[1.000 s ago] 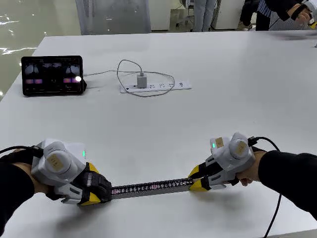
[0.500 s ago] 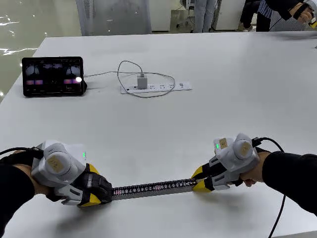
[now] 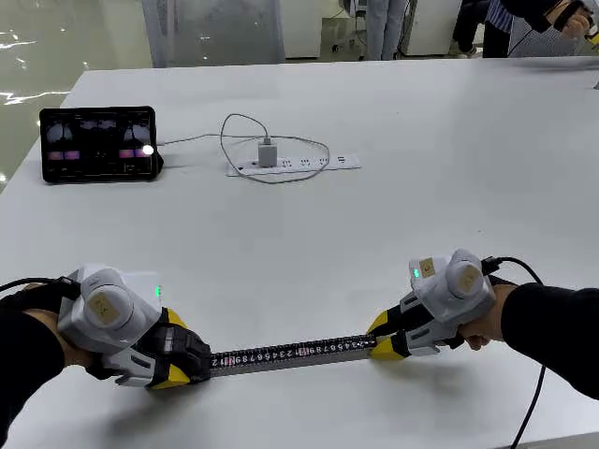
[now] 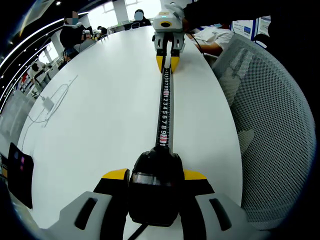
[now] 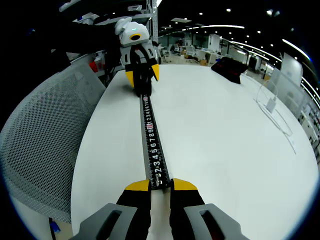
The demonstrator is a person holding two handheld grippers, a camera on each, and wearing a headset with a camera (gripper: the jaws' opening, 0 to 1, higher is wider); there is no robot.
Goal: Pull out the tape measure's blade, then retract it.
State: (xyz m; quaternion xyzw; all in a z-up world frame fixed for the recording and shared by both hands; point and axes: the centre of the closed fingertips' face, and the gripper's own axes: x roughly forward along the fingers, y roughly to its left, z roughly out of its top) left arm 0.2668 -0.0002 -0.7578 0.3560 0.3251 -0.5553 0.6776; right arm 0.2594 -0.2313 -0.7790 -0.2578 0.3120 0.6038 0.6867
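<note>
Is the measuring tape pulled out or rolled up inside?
Pulled out: the numbered blade stretches from the case in the left gripper to the right gripper holding its end.

the table is topped in smooth white with a soft, matt sheen. the tape measure case is moulded in glossy black plastic, and the blade is finished dark and satin. the left gripper and right gripper are shelled in smooth pale grey plastic, tipped matt yellow. the chair is covered in grey woven mesh. the tablet is fronted by glossy glass.
</note>
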